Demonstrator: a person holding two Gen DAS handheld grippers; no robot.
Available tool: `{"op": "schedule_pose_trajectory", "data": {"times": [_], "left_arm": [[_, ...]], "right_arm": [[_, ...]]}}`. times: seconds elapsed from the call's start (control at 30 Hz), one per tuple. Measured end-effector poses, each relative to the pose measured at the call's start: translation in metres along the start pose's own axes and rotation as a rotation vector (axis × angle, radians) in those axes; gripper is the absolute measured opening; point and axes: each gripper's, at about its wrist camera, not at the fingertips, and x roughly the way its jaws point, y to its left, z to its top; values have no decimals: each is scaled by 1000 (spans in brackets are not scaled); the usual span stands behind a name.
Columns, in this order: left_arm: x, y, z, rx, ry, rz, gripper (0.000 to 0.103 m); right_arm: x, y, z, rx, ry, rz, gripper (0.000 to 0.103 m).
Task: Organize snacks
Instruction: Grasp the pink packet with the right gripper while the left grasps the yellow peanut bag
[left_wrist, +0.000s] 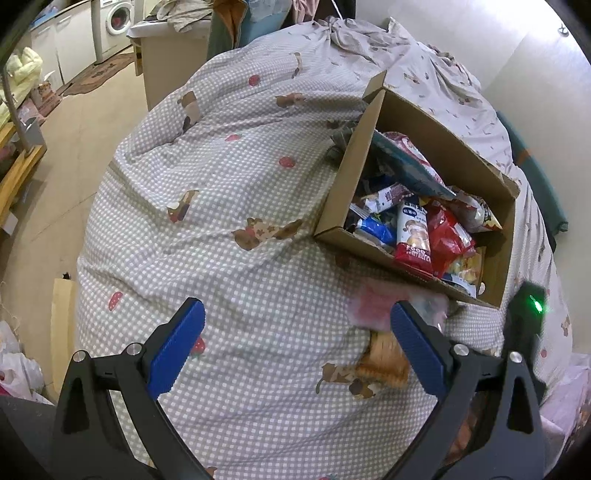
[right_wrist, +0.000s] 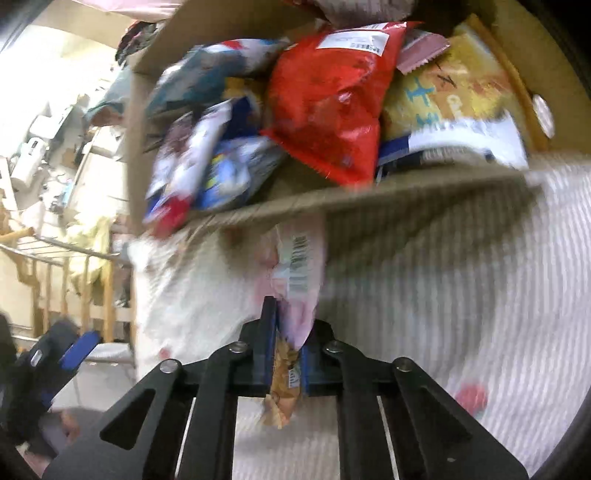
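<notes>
An open cardboard box full of snack packets lies on a checked bedcover, at the right of the left wrist view. My left gripper is open and empty above the bedcover, left of the box. My right gripper is shut on a pink snack packet and holds it just in front of the box's near wall. That packet shows blurred in the left wrist view, with the right gripper's body beside it. A red packet lies in the box.
A waffle-print snack packet lies on the bedcover near my left gripper's right finger. The bed's left edge drops to a tiled floor. A wall stands behind the box. The right wrist view is motion blurred.
</notes>
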Motion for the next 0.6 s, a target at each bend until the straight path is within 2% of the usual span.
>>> {"op": "schedule_pose_trajectory", "data": {"times": [0.2, 0.3, 0.43, 0.6], "left_arm": [[5, 3, -3, -39, 30, -2, 99], [6, 0, -7, -27, 35, 3, 99], [6, -6, -10, -5, 38, 3, 99], [9, -12, -14, 14, 50, 0, 99]], "right_arm": [[-2, 0, -49, 34, 125, 48, 9], [0, -6, -60, 39, 162, 60, 9], [-2, -18, -66, 51, 159, 21, 18], [-14, -29, -69, 61, 149, 7, 19]]}}
